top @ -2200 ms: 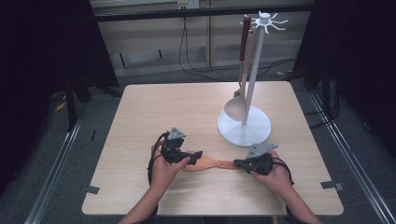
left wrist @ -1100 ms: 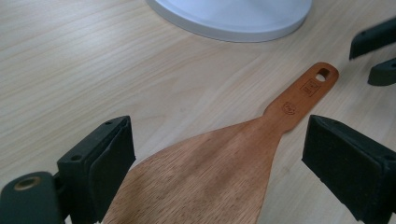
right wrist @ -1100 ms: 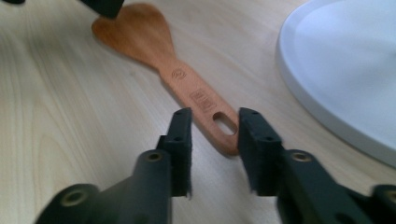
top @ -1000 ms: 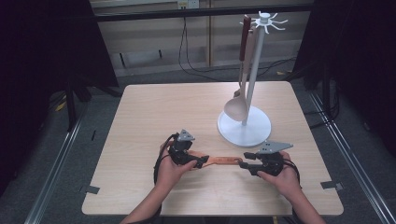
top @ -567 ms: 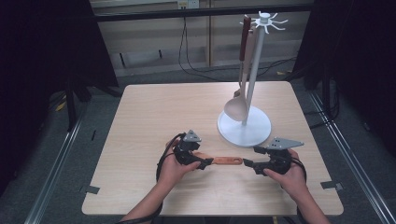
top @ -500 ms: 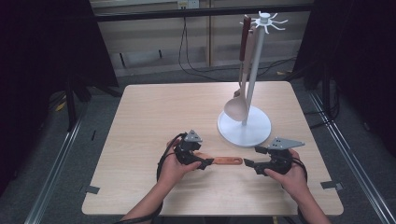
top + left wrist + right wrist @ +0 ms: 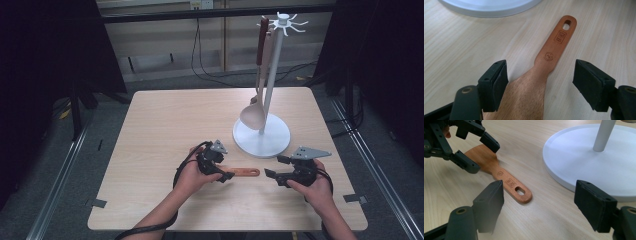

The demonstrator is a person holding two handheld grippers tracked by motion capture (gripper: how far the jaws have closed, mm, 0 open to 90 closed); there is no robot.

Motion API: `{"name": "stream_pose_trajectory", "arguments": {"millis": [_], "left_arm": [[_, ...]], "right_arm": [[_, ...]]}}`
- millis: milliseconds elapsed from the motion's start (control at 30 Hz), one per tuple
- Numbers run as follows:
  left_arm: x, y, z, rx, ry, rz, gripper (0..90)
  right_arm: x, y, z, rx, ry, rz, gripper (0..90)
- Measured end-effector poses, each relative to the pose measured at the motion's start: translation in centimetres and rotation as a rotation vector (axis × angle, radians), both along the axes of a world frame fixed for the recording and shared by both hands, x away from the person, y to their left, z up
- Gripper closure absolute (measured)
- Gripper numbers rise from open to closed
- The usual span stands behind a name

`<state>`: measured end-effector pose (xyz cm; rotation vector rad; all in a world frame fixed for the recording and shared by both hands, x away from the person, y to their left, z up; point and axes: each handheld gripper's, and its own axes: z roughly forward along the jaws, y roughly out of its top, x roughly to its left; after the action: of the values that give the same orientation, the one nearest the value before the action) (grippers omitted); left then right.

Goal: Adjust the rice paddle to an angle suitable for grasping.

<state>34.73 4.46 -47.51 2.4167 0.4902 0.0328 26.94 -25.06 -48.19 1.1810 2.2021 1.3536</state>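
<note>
A wooden spatula (image 7: 245, 172) lies flat on the table, its handle end with the hanging hole pointing right. My left gripper (image 7: 226, 175) straddles its neck and blade; in the left gripper view the spatula (image 7: 550, 57) runs between the jaws with gaps on both sides. These jaws have just been closing, and the pads stand clear of the wood. My right gripper (image 7: 274, 166) sits a little right of the handle tip, its jaws having just opened wider with nothing between them. The right gripper view shows the spatula (image 7: 509, 183) ahead and the left gripper (image 7: 480, 155) over its blade.
A white utensil stand with a round base (image 7: 261, 137) rises just behind the grippers, and a wooden spoon (image 7: 252, 115) hangs from its top hooks. The base (image 7: 599, 165) lies close to the right gripper. Table edges run near both forearms.
The right gripper has let go of the spatula handle and backed off to the right. The left gripper has slid right along the spatula, with its jaws narrowing.
</note>
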Motion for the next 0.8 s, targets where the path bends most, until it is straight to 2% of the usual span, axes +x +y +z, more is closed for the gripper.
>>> {"name": "stream_pose_trajectory", "arguments": {"millis": [33,233,300,333,367,400,433,467,500,600,667,700,800], "left_arm": [[0.0,-0.2,0.0,0.016,0.003,-0.012,28.7],[0.3,-1.7,-0.4,0.036,0.019,-0.055,32.2],[0.4,-2.1,-0.4,0.055,0.021,-0.079,33.8],[0.4,-2.3,-0.6,0.049,0.026,-0.072,33.9],[0.6,-2.4,-0.6,0.073,0.024,-0.093,34.5],[0.6,-2.6,-0.7,0.056,0.037,-0.078,35.3],[0.7,-2.7,-0.8,0.062,0.03,-0.096,36.0],[0.7,-2.8,-0.8,0.058,0.042,-0.088,36.3],[0.8,-2.8,-0.9,0.083,0.031,-0.11,36.9],[0.8,-3.0,-1.0,0.082,0.031,-0.117,40.8],[0.7,-3.0,-1.0,0.081,0.026,-0.129,46.8],[0.6,-3.0,-0.9,0.091,0.018,-0.131,52.7],[0.2,-3.1,-0.6,0.143,-0.021,-0.164,60.1]], "right_arm": [[0.0,0.0,0.0,0.0,0.002,-0.003,24.0],[0.0,-0.3,0.0,0.0,0.008,-0.01,23.7],[-0.1,-0.4,0.0,0.001,0.006,-0.012,23.6],[0.0,-0.5,0.0,0.002,0.004,-0.012,23.5],[-0.1,-0.5,0.0,0.003,0.007,-0.016,23.5],[-0.1,-0.5,0.0,0.002,0.007,-0.016,23.5],[-0.1,-0.5,0.0,-0.001,0.007,-0.015,23.5],[-0.1,-0.5,0.0,-0.002,0.009,-0.015,23.4],[-0.1,-0.6,-0.1,-0.003,0.01,-0.016,23.4],[-0.1,-0.6,-0.1,-0.003,0.011,-0.015,23.3],[-0.1,-0.6,-0.1,-0.006,0.011,-0.013,23.3],[-0.1,-0.6,-0.1,-0.004,0.013,-0.014,23.3],[-0.1,-0.5,-0.1,-0.006,0.013,-0.014,23.3]]}}
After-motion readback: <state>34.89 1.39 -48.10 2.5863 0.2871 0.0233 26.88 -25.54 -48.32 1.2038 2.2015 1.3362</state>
